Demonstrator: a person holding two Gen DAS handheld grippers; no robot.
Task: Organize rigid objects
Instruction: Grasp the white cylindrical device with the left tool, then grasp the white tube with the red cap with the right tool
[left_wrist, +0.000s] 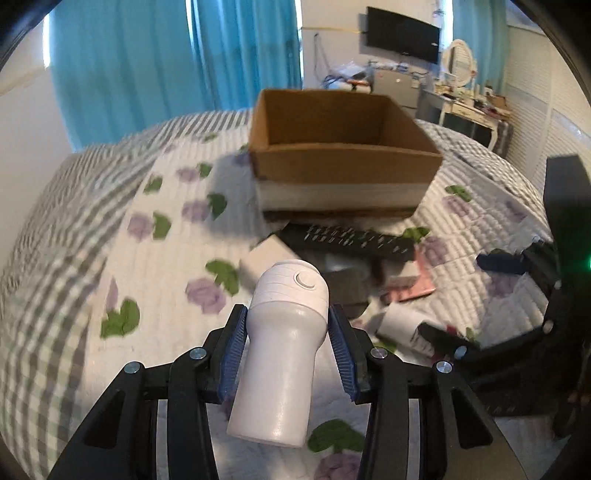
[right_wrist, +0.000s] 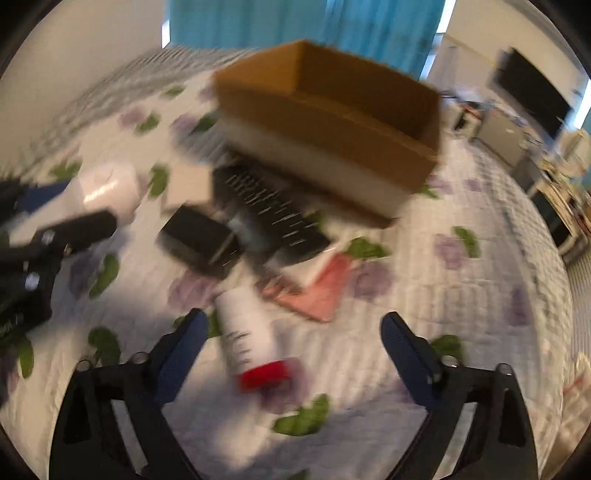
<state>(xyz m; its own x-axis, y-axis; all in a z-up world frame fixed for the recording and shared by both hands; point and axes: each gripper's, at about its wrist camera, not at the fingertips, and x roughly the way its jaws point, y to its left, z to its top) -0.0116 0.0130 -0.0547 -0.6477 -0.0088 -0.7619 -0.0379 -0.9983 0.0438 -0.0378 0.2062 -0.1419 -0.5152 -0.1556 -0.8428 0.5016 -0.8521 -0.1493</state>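
White plastic fills the left wrist view: we hold one white bottle (left_wrist: 286, 347) in the left tool (left_wrist: 286, 343), its blue pads pressed on either side of the neck, the ribbed cap pointing away from us and the base hanging near the camera, above the bed (left_wrist: 74, 258) and its flowered quilt. Only this view shows the cap's round button and the inside of the cardboard box (left_wrist: 343, 147), where we see nothing lying in the part that shows. The box stands toward the far edge of the bed, on a white layer with a darker one beneath.

From the right wrist view, badly blurred, we see our right tool (right_wrist: 291, 332) standing wide, with nothing between its pads. Just ahead of it lies one white tube with a red cap (right_wrist: 251, 332), close to the left pad, flat on the quilt; the left wrist view shows only its white end. Beyond it we count one pink card (right_wrist: 321, 291), one black box (right_wrist: 199, 240), one black remote (right_wrist: 269, 210) with white keys and one small white box (right_wrist: 188, 184), all clustered at the near side of the cardboard box. At the left border of this view the left tool shows with the white bottle.
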